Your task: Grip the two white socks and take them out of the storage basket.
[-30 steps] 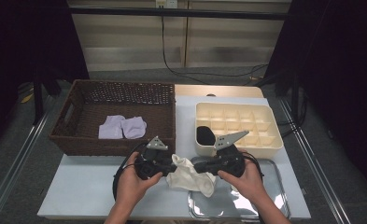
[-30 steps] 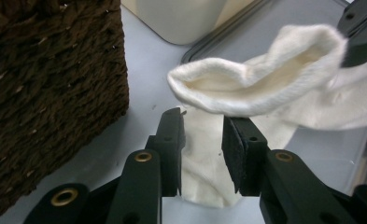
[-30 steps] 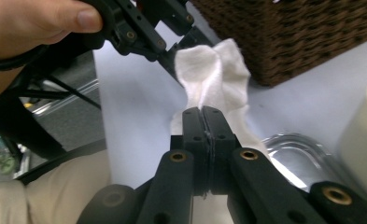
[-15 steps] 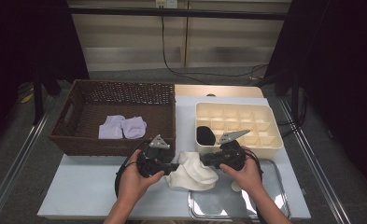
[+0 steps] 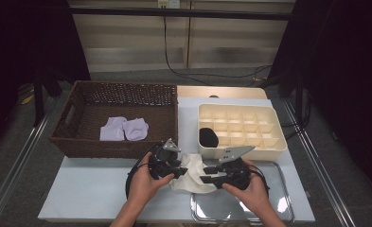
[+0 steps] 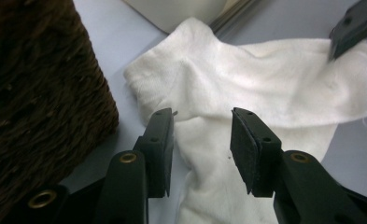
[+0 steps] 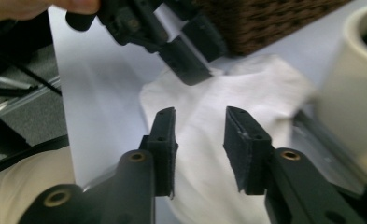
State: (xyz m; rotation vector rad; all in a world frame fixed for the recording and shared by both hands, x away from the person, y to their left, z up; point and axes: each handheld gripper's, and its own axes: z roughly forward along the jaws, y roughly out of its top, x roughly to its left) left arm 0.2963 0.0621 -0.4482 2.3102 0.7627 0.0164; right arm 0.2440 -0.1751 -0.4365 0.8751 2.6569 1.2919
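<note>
Your left gripper (image 5: 176, 171) and right gripper (image 5: 207, 174) face each other low over the white sock (image 5: 191, 172), which lies crumpled on the table (image 5: 89, 189) between them, its right edge draped over the rim of the metal tray (image 5: 278, 189).

In the left gripper view your jaws stand partly apart with the sock (image 6: 265, 79) spread flat beyond and under them; the pads press on nothing.

In the right gripper view your jaws have just been opening and now stand partly apart as well. The sock (image 7: 246, 93) lies between and past them, loose, not pinched. The left gripper (image 7: 186, 51) shows at about 12 o'clock from your jaws.

From the sock, the wicker basket (image 5: 79, 142) sits at 10 o'clock, holding two pale purple socks (image 5: 124, 128). The cream divided box (image 5: 269, 142) sits at 2 o'clock, with a black sock (image 5: 208, 137) in its near-left cell.
</note>
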